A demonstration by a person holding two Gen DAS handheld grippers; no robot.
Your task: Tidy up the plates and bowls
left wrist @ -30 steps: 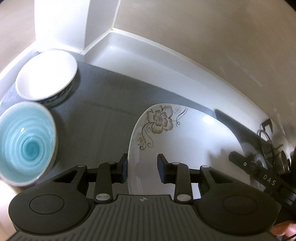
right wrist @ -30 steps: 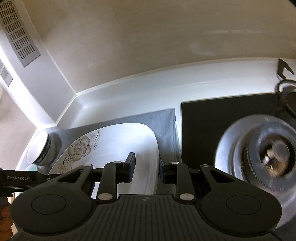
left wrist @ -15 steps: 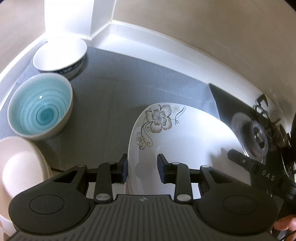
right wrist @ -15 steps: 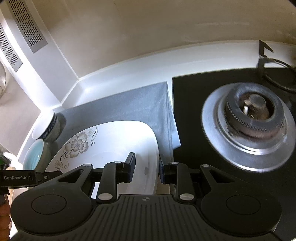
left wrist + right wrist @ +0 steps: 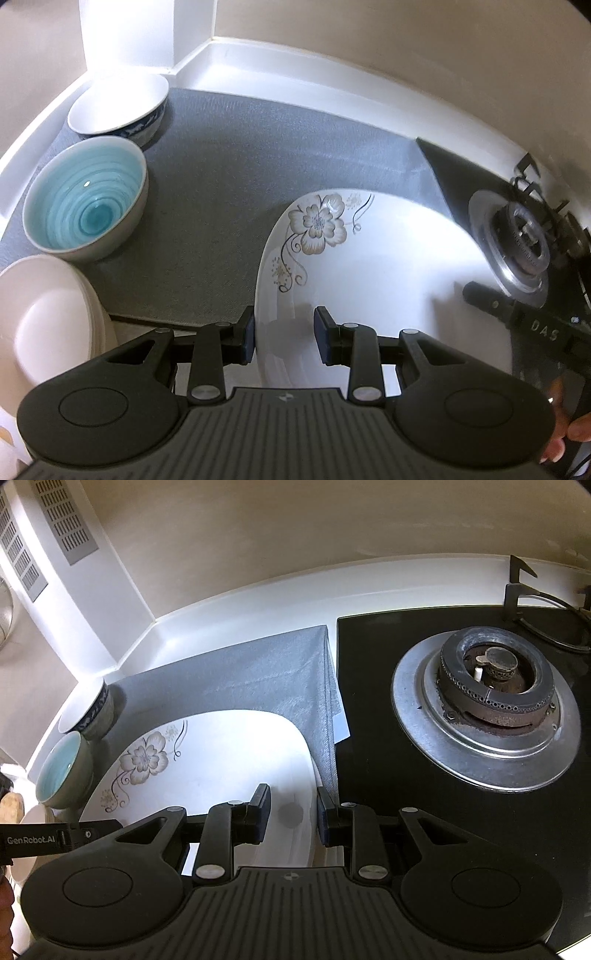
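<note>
A large white plate (image 5: 388, 266) with a brown flower print hangs over the grey mat (image 5: 240, 147). My left gripper (image 5: 284, 339) is shut on the plate's left rim. My right gripper (image 5: 291, 816) is shut on the right rim of the same plate (image 5: 229, 753). A teal bowl (image 5: 85, 206) and a white bowl with a blue pattern (image 5: 114, 103) stand on the mat at the left. A stack of pale plates (image 5: 44, 325) sits at the near left, partly behind the gripper body.
A black hob with a gas burner (image 5: 487, 701) lies to the right of the mat (image 5: 258, 672). A white raised kerb and a beige wall close the back. A vent grille (image 5: 66, 520) is on the white column at the left.
Both grippers have carried the plate back from the far wall toward me. The pale plate stack came into the left wrist view, and the burner shifted up and left in the right wrist view.
</note>
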